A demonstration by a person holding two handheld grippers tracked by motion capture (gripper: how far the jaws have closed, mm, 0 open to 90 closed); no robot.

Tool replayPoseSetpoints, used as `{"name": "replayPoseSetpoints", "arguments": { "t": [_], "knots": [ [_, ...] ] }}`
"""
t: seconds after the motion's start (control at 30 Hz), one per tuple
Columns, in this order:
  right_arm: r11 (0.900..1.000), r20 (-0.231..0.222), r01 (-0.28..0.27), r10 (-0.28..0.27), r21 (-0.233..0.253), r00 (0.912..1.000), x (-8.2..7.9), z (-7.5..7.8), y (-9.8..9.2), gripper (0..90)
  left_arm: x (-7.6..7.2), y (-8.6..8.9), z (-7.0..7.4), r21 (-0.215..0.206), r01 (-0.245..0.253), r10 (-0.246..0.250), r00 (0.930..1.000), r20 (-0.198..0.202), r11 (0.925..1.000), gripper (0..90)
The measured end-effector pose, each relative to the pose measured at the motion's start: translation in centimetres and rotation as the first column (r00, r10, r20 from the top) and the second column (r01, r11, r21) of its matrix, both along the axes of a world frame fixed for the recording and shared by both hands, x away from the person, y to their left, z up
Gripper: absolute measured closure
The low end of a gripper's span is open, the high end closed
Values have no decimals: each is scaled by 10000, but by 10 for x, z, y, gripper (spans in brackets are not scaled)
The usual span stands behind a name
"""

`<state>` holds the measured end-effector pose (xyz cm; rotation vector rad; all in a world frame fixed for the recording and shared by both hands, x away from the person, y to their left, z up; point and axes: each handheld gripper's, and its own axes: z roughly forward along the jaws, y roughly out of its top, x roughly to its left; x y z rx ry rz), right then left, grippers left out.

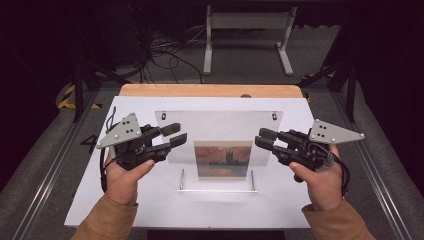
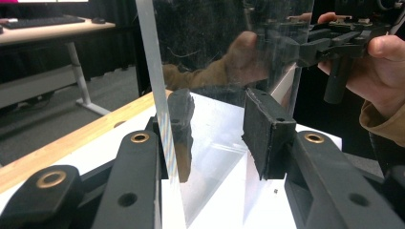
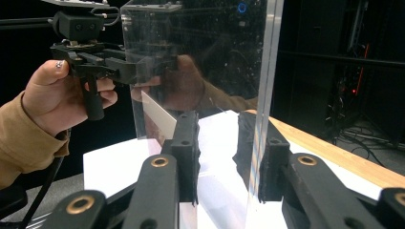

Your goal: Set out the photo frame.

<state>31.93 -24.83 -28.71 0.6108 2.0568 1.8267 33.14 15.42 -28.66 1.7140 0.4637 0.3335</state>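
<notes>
- Your left gripper (image 1: 175, 135) stands at the left edge of the clear acrylic frame (image 1: 220, 135), its jaws parted, one on each side of the pane.
- In the left gripper view, the pane's edge (image 2: 157, 95) runs up between your jaws; the far pad (image 2: 180, 133) lies just behind the sheet, while the near pad (image 2: 267, 133) stands apart from it. The left gripper (image 2: 222, 138) is released, straddling the pane without clamping it.
- Your right gripper (image 1: 264, 139) mirrors this at the frame's right edge, jaws likewise parted around the pane.
- In the right gripper view, the pane's edge (image 3: 265, 95) passes between the jaws of that gripper (image 3: 222, 152); one pad (image 3: 258, 157) lies close against the sheet, though whether it touches cannot be told, and the other pad (image 3: 188, 152) stands clear. This gripper is also released.
- The acrylic frame stands upright near the middle of the white table top (image 1: 125, 200), on a clear base (image 1: 217, 187), and holds a small reddish picture (image 1: 222, 159) in its lower half.
- Two small fasteners (image 1: 163, 116) sit at the frame's upper corners.
- Your hands (image 1: 122, 177) grip both tools from the near side, sleeves tan.
</notes>
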Motion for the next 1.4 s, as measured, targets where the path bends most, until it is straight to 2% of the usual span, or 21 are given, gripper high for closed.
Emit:
{"name": "replayPoseSetpoints", "arguments": {
  "t": [0.33,0.47,0.7,0.8,1.0,1.03,1.07,1.17,1.33,1.4],
  "knots": [
    [9996,-77,140,-138,238,9999,12,-8,-4,642,5,-6,0,-20,-148,148,9999,-52,9999,608],
    [9994,-57,199,-197,287,9998,15,-9,-4,631,10,-7,-3,-223,-200,201,9998,31,9996,597],
    [9987,232,470,-475,221,9986,21,-12,-1,597,16,-9,-7,-310,-426,436,9986,308,9986,560],
    [9969,306,786,-787,50,9964,21,-13,0,513,18,-10,-9,-182,-635,645,9963,569,9978,531],
    [9939,330,1104,-1105,39,9933,23,-16,-2,376,23,-7,-18,-232,-938,947,9948,372,9953,454],
    [9939,330,1104,-1105,39,9933,23,-16,-2,376,23,-7,-18,-232,-938,947,9948,372,9953,437],
    [9931,275,1176,-1175,-24,9927,22,-16,-3,327,23,-6,-19,-306,-945,954,9950,308,9951,416],
    [9924,221,1229,-1226,-103,9922,20,-16,-4,290,21,-3,-22,-359,-963,972,9950,234,9947,353],
    [9914,378,1241,-1226,-417,9917,11,-14,-10,240,9,10,-26,-419,-976,985,9949,205,9943,297],
    [9890,417,1343,-1318,-620,9904,4,-16,-16,231,1,19,-30,-218,-1109,1113,9935,217,9936,284]
  ]
}}
